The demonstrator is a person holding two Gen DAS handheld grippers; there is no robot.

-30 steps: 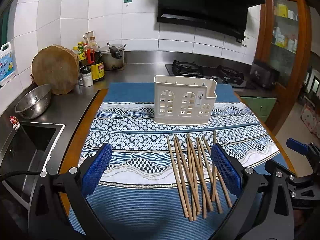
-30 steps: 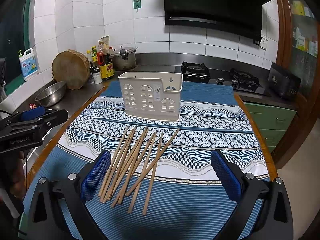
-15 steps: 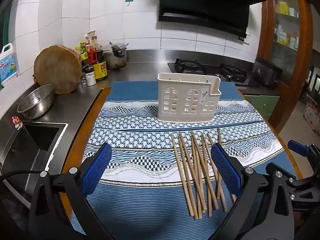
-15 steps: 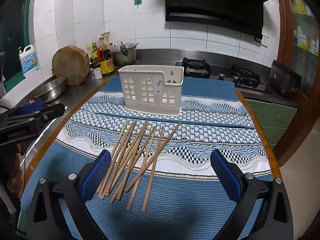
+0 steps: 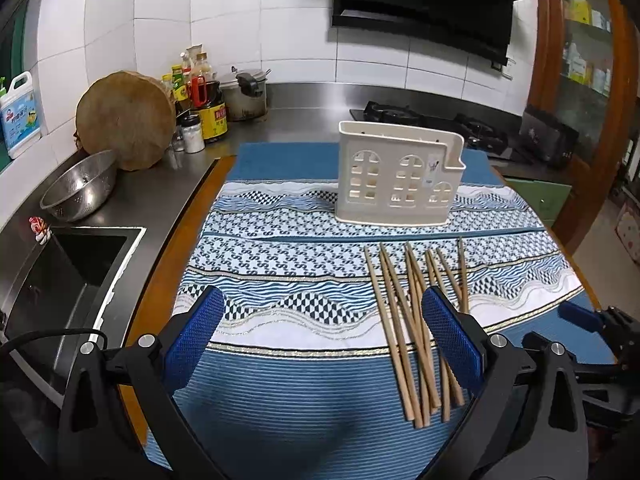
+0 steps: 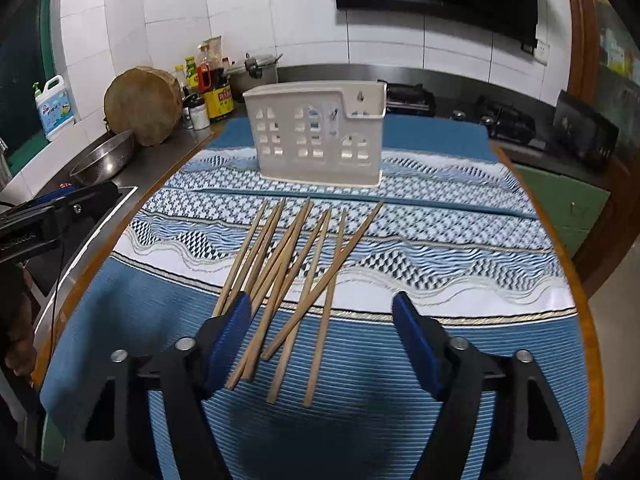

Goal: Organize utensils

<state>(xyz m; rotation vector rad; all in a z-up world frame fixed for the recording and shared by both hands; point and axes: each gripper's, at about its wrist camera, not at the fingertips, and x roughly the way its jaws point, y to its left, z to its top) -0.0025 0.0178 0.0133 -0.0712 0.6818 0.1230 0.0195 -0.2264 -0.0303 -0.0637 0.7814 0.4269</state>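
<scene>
- While the chopsticks (image 6: 288, 276) are lying loose in a fanned bundle on the blue patterned cloth (image 6: 440, 240), the right hand-held gripper (image 6: 322, 338) is hanging over their near ends.
- Its jaws have just been closing and are now standing partly apart; several chopstick ends are lying between the blue pads (image 6: 230, 336), though the pads are not pressing on them.
- One or two sticks at the left of the bundle are passing just beside or under the left pad; contact there cannot be told.
- The left hand-held gripper (image 5: 320, 344) is hovering with its jaws spread wide and released, nothing sitting between them but cloth.
- Seen from the left wrist, the chopsticks (image 5: 416, 332) are lying to the right, with the right pad (image 5: 450, 340) overlapping some of them in the view.
- A white plastic holder (image 6: 320, 132) with window-shaped cutouts is standing upright at the far side of the cloth, apart from the far tips of the chopsticks.
- The cloth is covering a wooden table (image 5: 160, 264).
- To the left, a steel counter is carrying a metal bowl (image 5: 78, 186), a round wooden board (image 5: 126, 114), sauce bottles (image 5: 200, 100) and a sink (image 5: 60, 272).
</scene>
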